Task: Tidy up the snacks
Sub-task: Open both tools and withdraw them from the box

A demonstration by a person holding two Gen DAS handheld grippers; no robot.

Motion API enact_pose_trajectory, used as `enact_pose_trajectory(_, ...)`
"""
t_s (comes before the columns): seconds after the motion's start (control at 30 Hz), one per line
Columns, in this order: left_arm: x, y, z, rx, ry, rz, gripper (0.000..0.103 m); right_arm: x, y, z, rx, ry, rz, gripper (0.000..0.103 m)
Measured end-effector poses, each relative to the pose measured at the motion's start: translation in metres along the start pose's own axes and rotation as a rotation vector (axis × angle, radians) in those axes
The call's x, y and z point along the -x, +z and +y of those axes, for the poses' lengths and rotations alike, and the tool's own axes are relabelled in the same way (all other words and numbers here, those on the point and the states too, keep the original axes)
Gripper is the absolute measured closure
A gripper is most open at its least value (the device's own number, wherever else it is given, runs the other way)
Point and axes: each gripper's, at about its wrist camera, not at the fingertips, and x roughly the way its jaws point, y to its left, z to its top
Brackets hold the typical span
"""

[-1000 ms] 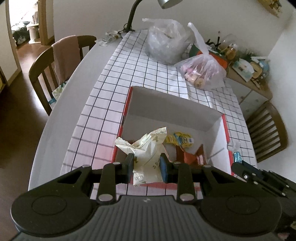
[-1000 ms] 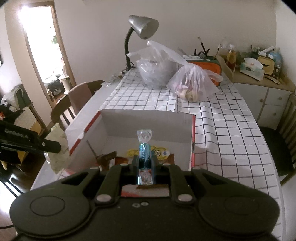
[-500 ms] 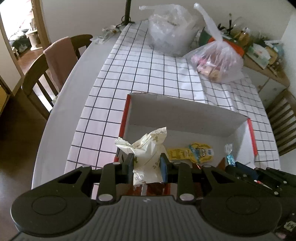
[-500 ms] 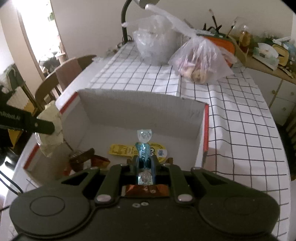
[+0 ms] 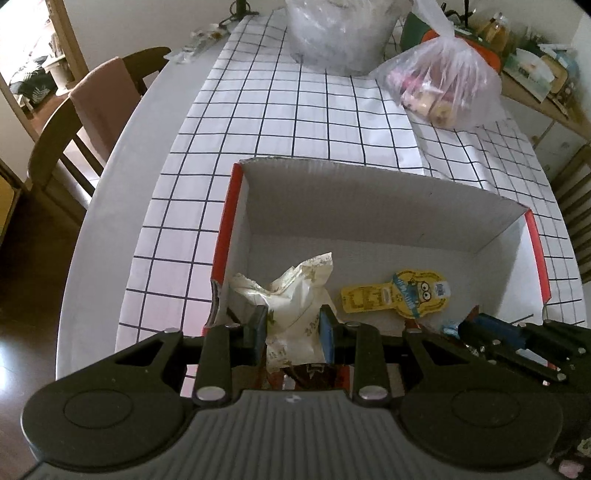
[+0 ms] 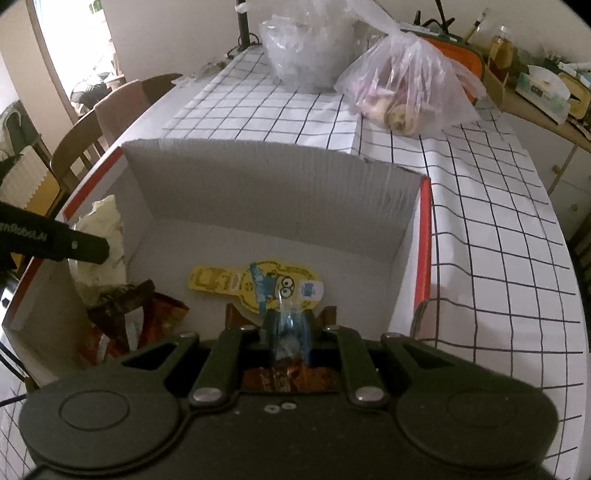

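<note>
A red-edged cardboard box (image 5: 369,206) stands open on the checked tablecloth; it also shows in the right wrist view (image 6: 280,192). My left gripper (image 5: 293,328) is shut on a cream snack packet (image 5: 295,295) over the box's near left corner. My right gripper (image 6: 286,332) is shut on a small blue wrapped candy (image 6: 282,328) over the box's near side. A yellow Minions packet (image 5: 399,299) lies flat on the box floor, also seen in the right wrist view (image 6: 221,282). Brown and orange wrappers (image 6: 136,306) lie at the box's near left.
A clear plastic bag of snacks (image 5: 443,85) and a larger crumpled bag (image 5: 340,33) sit at the table's far end. Wooden chairs (image 5: 85,122) stand to the left. A cluttered sideboard (image 6: 546,88) is at the far right.
Both grippers have moved forward and down over the box with their snacks still held. The box now fills more of both views.
</note>
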Motion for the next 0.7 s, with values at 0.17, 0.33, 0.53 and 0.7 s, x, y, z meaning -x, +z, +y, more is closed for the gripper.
enact_pose_trajectory(0.17,0.001,0.001,0.001,0.011,-0.012,-0.002,0.074,0.002,-0.002,-0.001,-0.003,0.005,-0.001,0.087)
enact_pose_trajectory(0.33,0.009,-0.001,0.005,0.028,-0.036,-0.014,0.074,0.013,-0.001,-0.003,-0.019,0.015,-0.022,0.079)
enact_pose_trajectory(0.53,0.027,-0.008,0.01,0.043,-0.067,-0.044,0.062,0.033,-0.003,-0.008,-0.044,0.021,-0.056,0.072)
enact_pose_trajectory(0.7,0.051,-0.019,0.012,0.038,-0.101,-0.091,0.05,0.056,-0.008,-0.006,-0.072,0.035,-0.092,0.067)
